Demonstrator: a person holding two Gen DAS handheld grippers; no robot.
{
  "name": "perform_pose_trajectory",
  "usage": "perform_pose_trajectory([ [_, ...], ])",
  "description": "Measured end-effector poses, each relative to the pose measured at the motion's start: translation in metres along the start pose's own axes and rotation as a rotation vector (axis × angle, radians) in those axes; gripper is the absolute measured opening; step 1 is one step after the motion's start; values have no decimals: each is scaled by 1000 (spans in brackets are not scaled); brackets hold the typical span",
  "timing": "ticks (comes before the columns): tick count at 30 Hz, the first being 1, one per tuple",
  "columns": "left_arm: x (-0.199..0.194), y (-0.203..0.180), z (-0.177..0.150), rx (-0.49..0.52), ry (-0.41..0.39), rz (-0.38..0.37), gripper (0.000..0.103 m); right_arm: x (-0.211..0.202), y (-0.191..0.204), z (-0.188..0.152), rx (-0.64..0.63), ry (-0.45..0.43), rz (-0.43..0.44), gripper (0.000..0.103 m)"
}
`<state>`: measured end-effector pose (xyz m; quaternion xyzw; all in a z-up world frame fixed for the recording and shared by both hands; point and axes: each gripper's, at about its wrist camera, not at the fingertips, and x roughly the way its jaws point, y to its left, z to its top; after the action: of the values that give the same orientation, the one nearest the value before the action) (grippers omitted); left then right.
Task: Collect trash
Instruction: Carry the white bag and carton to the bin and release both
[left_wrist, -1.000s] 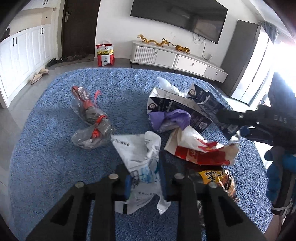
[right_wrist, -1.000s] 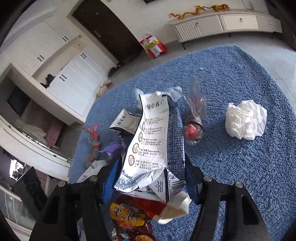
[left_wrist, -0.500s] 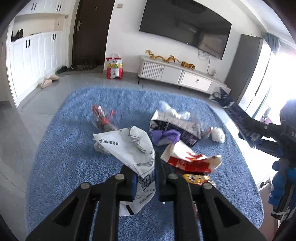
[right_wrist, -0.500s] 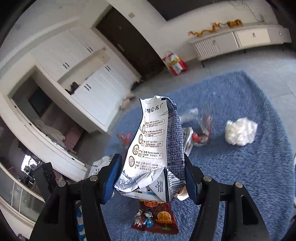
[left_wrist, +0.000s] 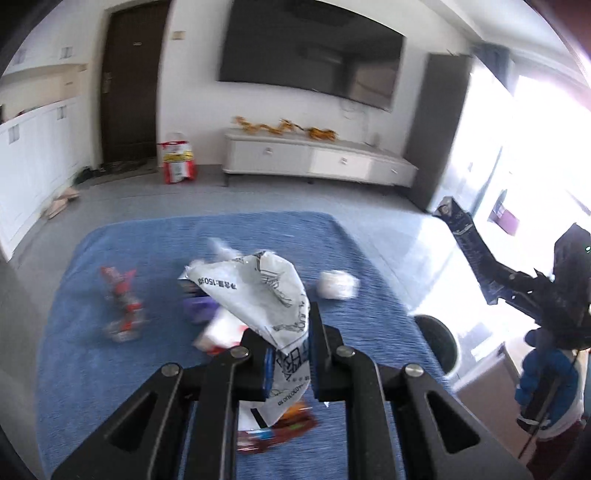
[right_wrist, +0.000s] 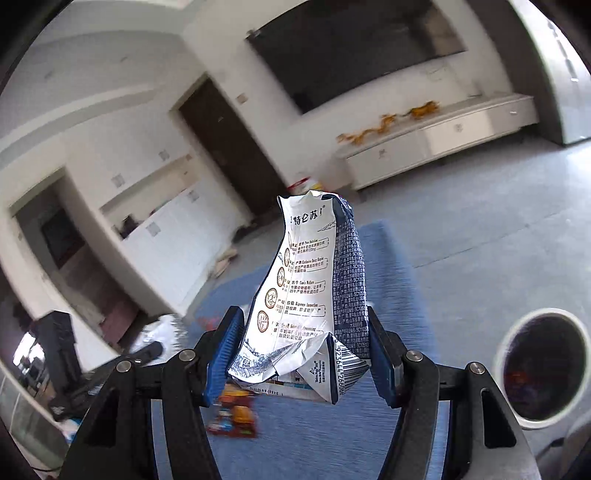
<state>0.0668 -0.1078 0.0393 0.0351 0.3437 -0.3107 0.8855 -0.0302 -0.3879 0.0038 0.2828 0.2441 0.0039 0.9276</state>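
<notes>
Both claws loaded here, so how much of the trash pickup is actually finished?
Done: trash bin already shows some contents. In hand: left claw grips the white wrapper; right claw grips the flattened milk carton. Left: crumpled tissue, red-and-clear wrappers on the blue rug.

Strong daylight poured in from the tall bright window (left_wrist: 546, 155) at the right of the left wrist view, blowing that side out to white glare and leaving a pale sheen on the grey tiled floor (left_wrist: 413, 236), while the rest of the room was evenly bright. Both fisheye views bent straight lines into curves and darkened to black at the corners. Motion blur smeared the blue textured rug (left_wrist: 92, 354) and the litter on it, and the white wall cabinets (right_wrist: 166, 243) in the right wrist view were soft, whereas the crumpled white-and-navy milk carton (right_wrist: 314, 288) stayed sharp enough to show its print.
</notes>
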Motion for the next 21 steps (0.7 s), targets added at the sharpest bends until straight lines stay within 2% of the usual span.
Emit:
perform_pose_trajectory([
  [3,31,-49,8,64,53,-57,13,-17,-45,-3,46,-15,-69,63],
  [6,68,-103,10,130,106,-113,14,-30,-92,-7,67,-11,-188,63],
  [14,171,-211,11,188,271,-256,14,-25,-199,-12,124,61,-435,63],
  [21,245,-279,8,222,357,-282,15,6,-256,-17,162,137,-526,63],
])
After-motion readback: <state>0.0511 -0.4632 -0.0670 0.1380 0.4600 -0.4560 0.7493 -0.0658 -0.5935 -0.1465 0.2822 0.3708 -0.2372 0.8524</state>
